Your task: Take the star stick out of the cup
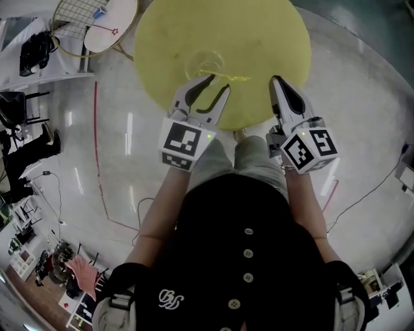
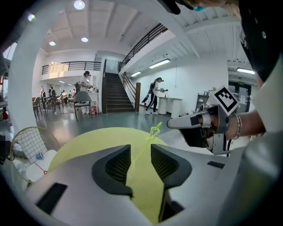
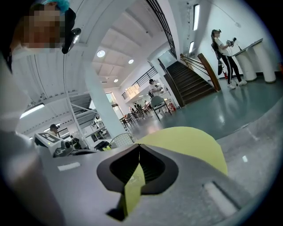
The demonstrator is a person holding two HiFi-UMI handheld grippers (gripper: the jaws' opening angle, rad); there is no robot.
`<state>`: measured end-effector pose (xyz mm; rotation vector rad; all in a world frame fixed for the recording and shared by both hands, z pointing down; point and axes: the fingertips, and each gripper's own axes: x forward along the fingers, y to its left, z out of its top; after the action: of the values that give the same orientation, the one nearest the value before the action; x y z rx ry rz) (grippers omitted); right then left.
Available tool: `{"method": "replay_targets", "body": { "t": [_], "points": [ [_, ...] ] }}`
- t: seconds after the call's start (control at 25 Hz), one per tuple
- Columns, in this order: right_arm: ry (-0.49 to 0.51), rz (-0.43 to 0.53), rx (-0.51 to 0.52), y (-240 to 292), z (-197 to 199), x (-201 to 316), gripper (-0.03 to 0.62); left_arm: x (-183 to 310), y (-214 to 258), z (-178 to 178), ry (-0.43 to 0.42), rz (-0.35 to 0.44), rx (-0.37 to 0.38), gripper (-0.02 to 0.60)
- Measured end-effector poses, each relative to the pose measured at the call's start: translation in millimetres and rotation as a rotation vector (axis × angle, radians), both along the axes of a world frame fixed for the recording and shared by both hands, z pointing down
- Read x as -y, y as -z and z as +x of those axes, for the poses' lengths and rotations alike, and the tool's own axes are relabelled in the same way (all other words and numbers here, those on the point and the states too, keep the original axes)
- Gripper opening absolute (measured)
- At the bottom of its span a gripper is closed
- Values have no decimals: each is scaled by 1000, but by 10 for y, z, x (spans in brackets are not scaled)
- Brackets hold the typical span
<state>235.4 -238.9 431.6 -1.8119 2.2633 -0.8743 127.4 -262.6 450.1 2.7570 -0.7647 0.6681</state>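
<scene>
A clear cup (image 1: 206, 63) stands on the round yellow table (image 1: 259, 32), and a thin yellow-green star stick (image 1: 224, 77) leans out of it toward the right. My left gripper (image 1: 218, 82) is open just in front of the cup, its tips near the stick. In the left gripper view the stick runs up through the gap of the left gripper (image 2: 140, 152) to its star end (image 2: 155, 130), and neither pad touches it. My right gripper (image 1: 277, 81) is shut and empty at the table's near right; its tips meet in the right gripper view (image 3: 139, 148).
Badminton rackets (image 1: 77, 19) and a white round board (image 1: 110, 24) lie on the floor beyond the table's left side. A red line (image 1: 97, 129) runs along the floor. People, chairs and a staircase (image 2: 115, 95) are far off.
</scene>
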Motion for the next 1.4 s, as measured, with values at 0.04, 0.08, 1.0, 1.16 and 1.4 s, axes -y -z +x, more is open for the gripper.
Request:
{"method": "replay_targets", "body": {
  "t": [0.04,0.08,1.0,1.16,1.4],
  "points": [
    [7,-3,1,-29,3,29,2,17,-40,14,-13,6,23,129],
    [13,-5,2,-52,4,51,2,27,-74,23,-28,17,48,129],
    [67,-61,69,-357,196,-2,2,109,-331,247,-210,301,415,59],
    [61,-60,73,-369,230,10,2,87,-362,233,-213,309,433,44],
    [65,-46,74,-310,184,71,2,111,-306,218,-210,332,439,23]
  ]
}}
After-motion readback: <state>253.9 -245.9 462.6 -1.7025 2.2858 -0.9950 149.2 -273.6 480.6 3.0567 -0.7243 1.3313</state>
